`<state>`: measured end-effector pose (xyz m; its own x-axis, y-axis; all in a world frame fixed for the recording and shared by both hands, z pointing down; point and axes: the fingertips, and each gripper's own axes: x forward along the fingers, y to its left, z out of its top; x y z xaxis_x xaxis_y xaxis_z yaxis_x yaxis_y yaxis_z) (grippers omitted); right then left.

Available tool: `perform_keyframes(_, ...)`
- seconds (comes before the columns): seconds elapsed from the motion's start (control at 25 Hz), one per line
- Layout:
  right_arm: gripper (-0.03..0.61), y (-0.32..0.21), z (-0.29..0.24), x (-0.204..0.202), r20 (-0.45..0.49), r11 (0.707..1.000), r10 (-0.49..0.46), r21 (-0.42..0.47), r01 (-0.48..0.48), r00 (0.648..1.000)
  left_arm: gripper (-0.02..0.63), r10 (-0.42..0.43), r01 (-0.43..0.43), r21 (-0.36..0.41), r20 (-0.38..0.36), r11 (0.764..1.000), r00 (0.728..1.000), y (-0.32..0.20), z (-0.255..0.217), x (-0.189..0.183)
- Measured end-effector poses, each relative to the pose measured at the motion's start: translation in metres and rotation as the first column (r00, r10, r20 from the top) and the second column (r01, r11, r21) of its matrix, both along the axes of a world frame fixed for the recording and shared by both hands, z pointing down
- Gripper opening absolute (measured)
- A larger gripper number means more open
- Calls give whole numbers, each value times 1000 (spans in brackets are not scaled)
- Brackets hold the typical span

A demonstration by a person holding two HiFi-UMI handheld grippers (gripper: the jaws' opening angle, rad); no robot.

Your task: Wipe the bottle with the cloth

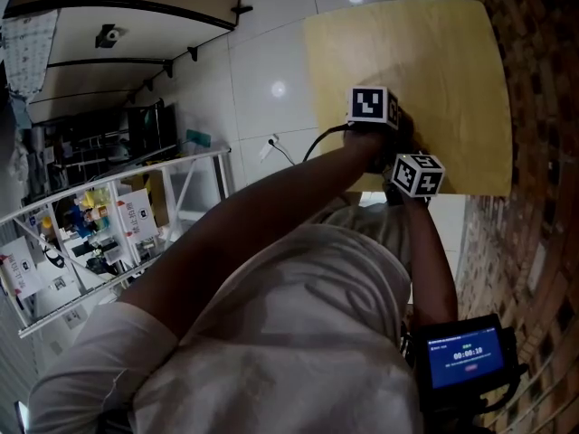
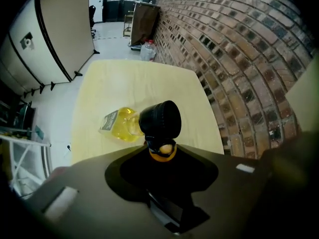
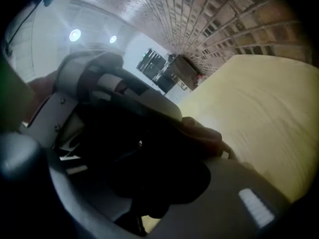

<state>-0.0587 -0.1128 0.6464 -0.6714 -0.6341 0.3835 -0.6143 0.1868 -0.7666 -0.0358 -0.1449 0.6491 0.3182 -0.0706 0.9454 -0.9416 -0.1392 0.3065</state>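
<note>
Yellow-filled bottle [image 2: 120,126] was held by its neck above the surface [image 2: 124,81] in the left hand-held gripper [image 2: 162,156]; the right hand-held gripper [image 3: 159,195] apparently clasped the cloth [image 3: 174,176], wiping pending, requiring cloth-to-bottle contact next.

Ahead of the left gripper [image 2: 160,148], whose shell is seen as matt dark plastic, a bottle [image 2: 119,126] of clear, glossy material is shown. It is closed by a black ribbed cap [image 2: 160,119] with a dull sheen. Beneath it the table [image 2: 129,83] is faced in pale, smooth, satin wood. To the gripper's right a wall [image 2: 239,59] of rough matt brick is seen. To its left, glossy white floor tiles [image 1: 271,52] are seen.
</note>
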Motion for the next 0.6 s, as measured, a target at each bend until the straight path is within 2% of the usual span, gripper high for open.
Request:
perform_keyframes(0.2,86,3,30,-1,25,986,82,-146,-78,996,166,8,-8,-1,-11,1000,1000,1,-1,4)
perform_keyframes(0.28,86,7,50,10,6,965,135,-226,-130,991,166,7,-8,-22,-25,1000,1000,7,-2,8)
perform_keyframes(0.32,86,8,63,23,-8,942,190,-279,-185,982,164,-2,1,-42,-37,999,999,10,-3,10)
perform_keyframes(0.4,86,13,88,58,-21,861,346,-390,-326,938,164,-46,39,-96,-72,995,996,19,-2,14)
perform_keyframes(0.44,86,15,96,76,-12,821,416,-426,-381,909,164,-75,64,-119,-89,991,993,23,-2,15)
perform_keyframes(0.48,86,15,100,89,6,799,460,-439,-411,888,164,-104,90,-133,-102,987,989,24,-2,15)
perform_keyframes(0.52,86,15,100,97,25,800,471,-434,-415,882,165,-134,119,-135,-111,984,985,24,-2,12)
perform_keyframes(0.6,87,18,94,100,39,841,419,-394,-371,907,166,-196,180,-128,-128,975,972,20,1,5)
